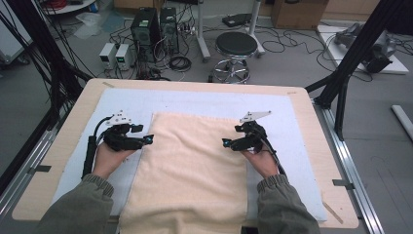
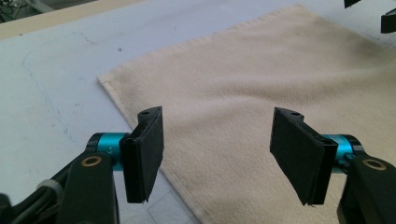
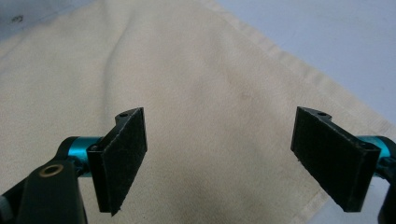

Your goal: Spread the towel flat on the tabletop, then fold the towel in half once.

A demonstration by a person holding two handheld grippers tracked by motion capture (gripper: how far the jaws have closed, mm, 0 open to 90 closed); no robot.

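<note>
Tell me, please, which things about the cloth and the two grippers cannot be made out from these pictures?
- Cloth: in the high view its near end runs past the bottom edge, so where it ends is cut off.
- Left gripper and right gripper: in the high view, too small to tell whether the tips touch the cloth.
- Cloth layers: the top surface hides whether it is folded.
</note>
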